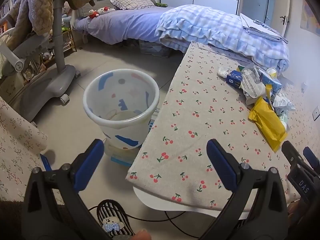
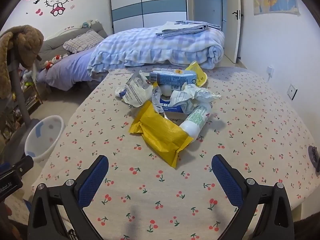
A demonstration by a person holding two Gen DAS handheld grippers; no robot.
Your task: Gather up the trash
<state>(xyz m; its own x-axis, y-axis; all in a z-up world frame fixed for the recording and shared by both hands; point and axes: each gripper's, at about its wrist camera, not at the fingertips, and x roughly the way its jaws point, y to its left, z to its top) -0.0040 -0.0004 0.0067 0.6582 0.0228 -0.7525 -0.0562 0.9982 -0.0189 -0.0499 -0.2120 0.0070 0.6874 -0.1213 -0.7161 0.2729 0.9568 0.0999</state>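
Trash lies heaped near the middle of the cherry-print tablecloth (image 2: 250, 132), apparently gathered there so either hand can reach it. Nearest the right gripper (image 2: 160, 173), whose blue-padded jaws stand wide apart with nothing between them, is a yellow foil wrapper (image 2: 162, 138): crinkled, flat, glossy, probably easy to pinch at its sealed edge. Touching it on the far side is a white cylindrical bottle (image 2: 197, 121) on its side, smooth and likely to roll. Behind are crumpled white paper (image 2: 197, 95), torn film packaging (image 2: 136, 91) and a blue carton (image 2: 174, 78), the carton rigid, the rest limp. The left gripper (image 1: 155, 156), likewise spread and empty, hangs over the table's near corner beside the wastebasket (image 1: 120, 120), a tapered translucent plastic pail with blue patches, standing upright on the tiled floor just beside the table edge, presumably to keep each carry short.
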